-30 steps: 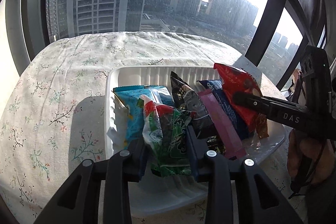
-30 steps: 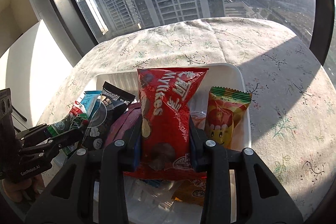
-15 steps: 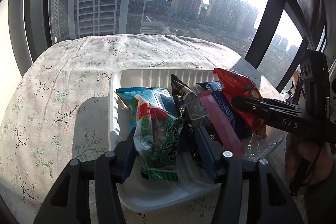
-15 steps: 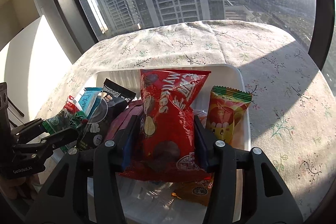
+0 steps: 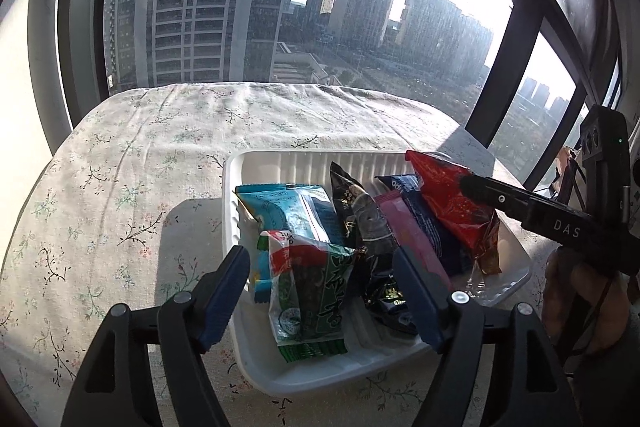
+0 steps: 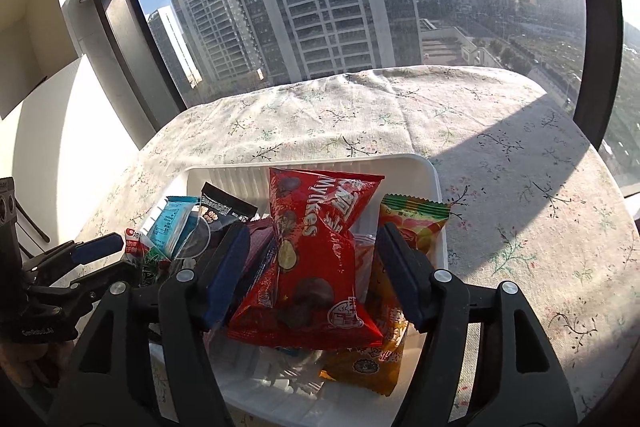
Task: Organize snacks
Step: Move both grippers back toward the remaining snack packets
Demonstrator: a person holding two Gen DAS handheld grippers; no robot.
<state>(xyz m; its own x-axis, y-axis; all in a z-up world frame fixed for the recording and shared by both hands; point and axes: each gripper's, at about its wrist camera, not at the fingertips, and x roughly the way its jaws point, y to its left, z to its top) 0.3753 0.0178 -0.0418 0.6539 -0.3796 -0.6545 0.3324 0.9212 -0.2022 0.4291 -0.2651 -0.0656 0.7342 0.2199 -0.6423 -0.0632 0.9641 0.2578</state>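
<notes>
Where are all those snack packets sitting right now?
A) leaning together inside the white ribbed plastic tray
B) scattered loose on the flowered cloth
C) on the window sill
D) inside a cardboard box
A: the red chocolate packet, the green seaweed packet and the others all stand inside the white ribbed plastic tray.

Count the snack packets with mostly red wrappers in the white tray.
1: the red packet stands right of centre in the white tray, between the right gripper fingers. Others may be hidden underneath.
</notes>
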